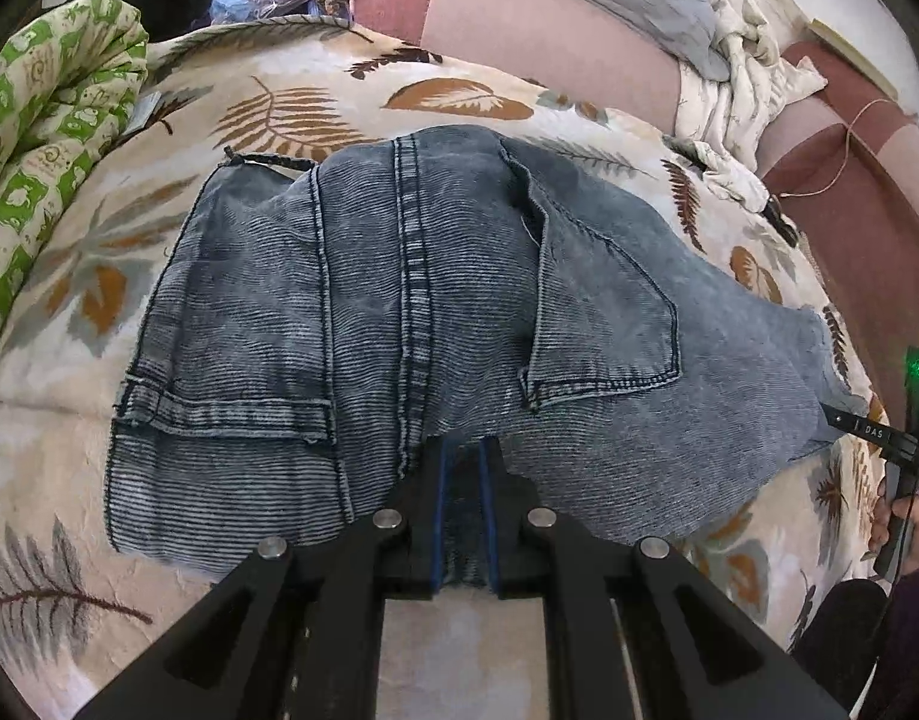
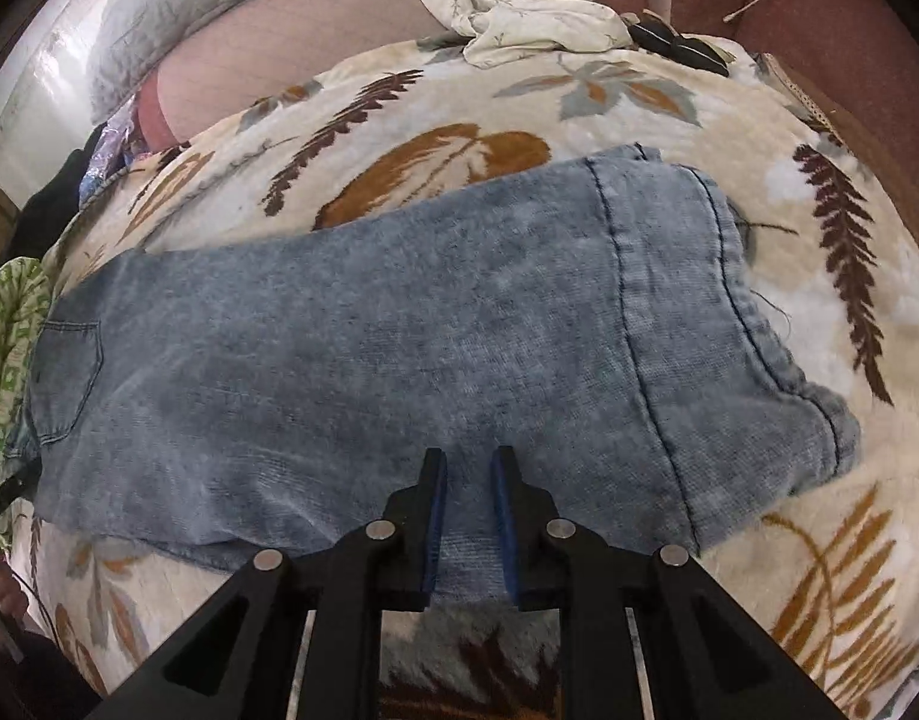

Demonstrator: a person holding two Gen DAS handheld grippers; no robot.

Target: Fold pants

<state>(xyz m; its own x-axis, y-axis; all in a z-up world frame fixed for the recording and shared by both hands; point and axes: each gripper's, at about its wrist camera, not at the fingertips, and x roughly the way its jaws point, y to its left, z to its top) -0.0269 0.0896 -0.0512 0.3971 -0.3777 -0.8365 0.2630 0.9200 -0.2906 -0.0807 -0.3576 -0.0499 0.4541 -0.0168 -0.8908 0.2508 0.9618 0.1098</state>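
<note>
Pants (image 1: 435,312) of faded blue denim lie spread on a cream blanket (image 1: 315,96) printed with brown and grey leaves. In the left wrist view the seat end fills the middle, a back pocket (image 1: 603,324) at about 2 o'clock from the tool and a double-stitched seam running from 12 o'clock down to the fingers. The left gripper (image 1: 465,450) has its two blue-padded fingers drawn together, clamped on a ridge of denim at that seam. At 9 o'clock a green-and-white patterned cloth (image 1: 51,138) is bunched along the blanket's edge; at 1 o'clock a crumpled pale cloth (image 1: 741,78) lies against a pink cushion (image 1: 519,18).

In the right wrist view a leg stretches from 9 o'clock to its hem (image 2: 759,324) at 2 o'clock. The right gripper (image 2: 468,462) holds its fingers slightly apart, with denim lying between the pads; whether they press it I cannot tell.
</note>
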